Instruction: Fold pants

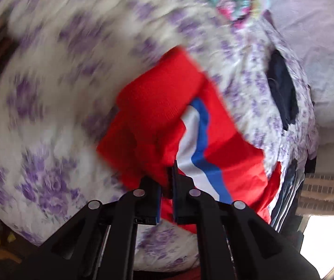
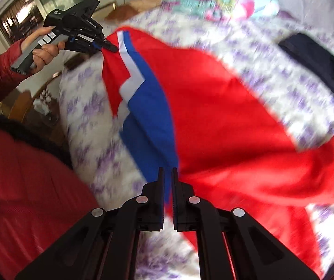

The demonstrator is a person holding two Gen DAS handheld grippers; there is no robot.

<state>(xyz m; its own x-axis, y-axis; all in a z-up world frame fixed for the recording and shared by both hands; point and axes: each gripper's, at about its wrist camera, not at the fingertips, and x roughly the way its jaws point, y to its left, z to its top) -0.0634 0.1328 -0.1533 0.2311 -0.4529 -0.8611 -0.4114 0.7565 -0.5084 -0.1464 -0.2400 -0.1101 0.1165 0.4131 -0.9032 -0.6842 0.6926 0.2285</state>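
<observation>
Red pants (image 2: 225, 116) with a white and blue side stripe hang lifted above a bed with a white and purple floral cover (image 2: 272, 53). My right gripper (image 2: 168, 175) is shut on the pants at the blue stripe. My left gripper (image 1: 167, 177) is shut on the red fabric beside the stripe; it also shows in the right wrist view (image 2: 108, 46), held up at the left with the pants hanging from it. The pants (image 1: 167, 107) fill the middle of the left wrist view. Both views are motion-blurred.
A dark folded garment (image 2: 318, 63) lies on the bed at the right, also in the left wrist view (image 1: 283, 93). A colourful pillow (image 2: 225, 2) lies at the head of the bed. The person's red sleeve (image 2: 26, 186) is at the lower left.
</observation>
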